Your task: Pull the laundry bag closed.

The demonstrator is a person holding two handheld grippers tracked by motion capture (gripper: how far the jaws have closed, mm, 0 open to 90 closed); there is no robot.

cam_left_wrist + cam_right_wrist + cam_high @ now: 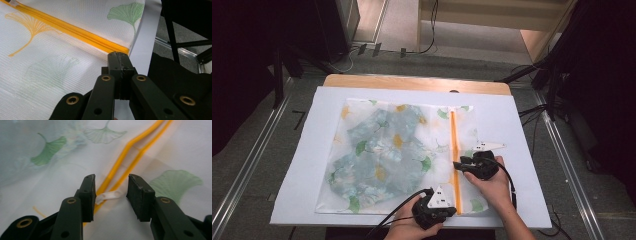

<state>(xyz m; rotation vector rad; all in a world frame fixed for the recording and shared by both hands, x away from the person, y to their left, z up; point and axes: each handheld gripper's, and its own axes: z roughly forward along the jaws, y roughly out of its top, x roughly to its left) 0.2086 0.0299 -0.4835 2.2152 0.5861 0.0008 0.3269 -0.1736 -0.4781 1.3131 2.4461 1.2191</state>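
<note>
**Mesh bag flat on worktop, both tongs at its zipper**

Mesh laundry bag [397,155], one, white with green and yellow ginkgo-leaf print, lay flat on the white sheet [307,165] covering the worktop [412,81]. Roughly square, edges parallel to the sheet. Bluish floral garment [382,150] visible through the mesh, bunched in the bag's left and middle part.

One orange zipper [454,150] ran along the bag's right side, long axis near-to-far from the person, from the far edge down to the near edge. In the right gripper view the zipper was parted into two orange strands [130,152] ahead of the tongs, joining near a white pull tab [108,195].

Two tongs, one per hand. Left tongs [447,210] sat at the bag's near edge, at the zipper's near end; in the left gripper view the jaws were pressed together with the zipper end [117,50] right at their tips, likely pinching the bag edge there, though the grip itself was hidden. Right tongs [458,165] sat about midway to two-thirds down the zipper, jaws spread, straddling the zipper line, white pull tab lying between them, not touching either jaw that I could tell.

Around: grey floor [257,145], metal rails [247,170] either side of the worktop, black stand legs [532,75] and cables [432,30] beyond the far edge. Nothing lay on the bag besides the tongs.
</note>
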